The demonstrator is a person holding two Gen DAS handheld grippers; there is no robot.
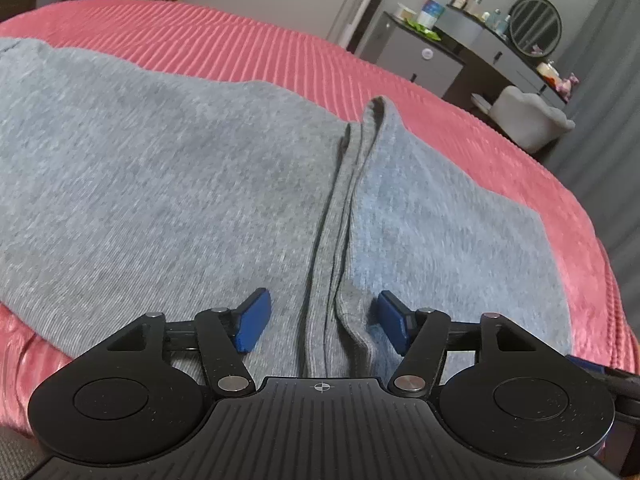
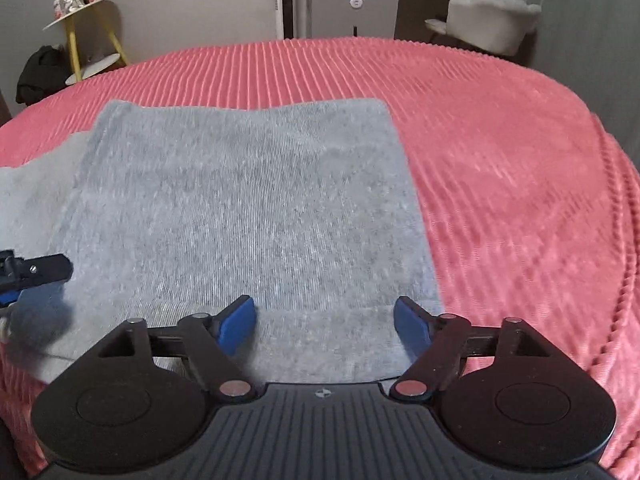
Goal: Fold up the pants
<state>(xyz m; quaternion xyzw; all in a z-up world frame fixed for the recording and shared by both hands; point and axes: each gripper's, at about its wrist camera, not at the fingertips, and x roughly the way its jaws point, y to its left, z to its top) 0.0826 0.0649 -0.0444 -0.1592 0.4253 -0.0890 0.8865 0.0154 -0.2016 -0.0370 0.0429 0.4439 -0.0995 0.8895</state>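
Observation:
Grey pants (image 1: 180, 184) lie flat on a pink ribbed bedspread (image 1: 280, 56). In the left wrist view a layered fold edge (image 1: 340, 216) runs from the gripper toward the far side. My left gripper (image 1: 320, 322) hovers open just above it, blue pads on either side of the edge, not pressing. In the right wrist view the pants (image 2: 248, 208) form a flat folded rectangle. My right gripper (image 2: 324, 326) is open over its near edge with nothing between the pads. The left gripper's tip (image 2: 36, 272) shows at the left of that view.
The bedspread (image 2: 500, 160) stretches bare to the right of the pants. Beyond the bed stand a grey cabinet (image 2: 352, 10), a pale armchair (image 2: 488, 20), a yellow-legged stand (image 2: 76, 40) and a dresser with a round mirror (image 1: 534, 24).

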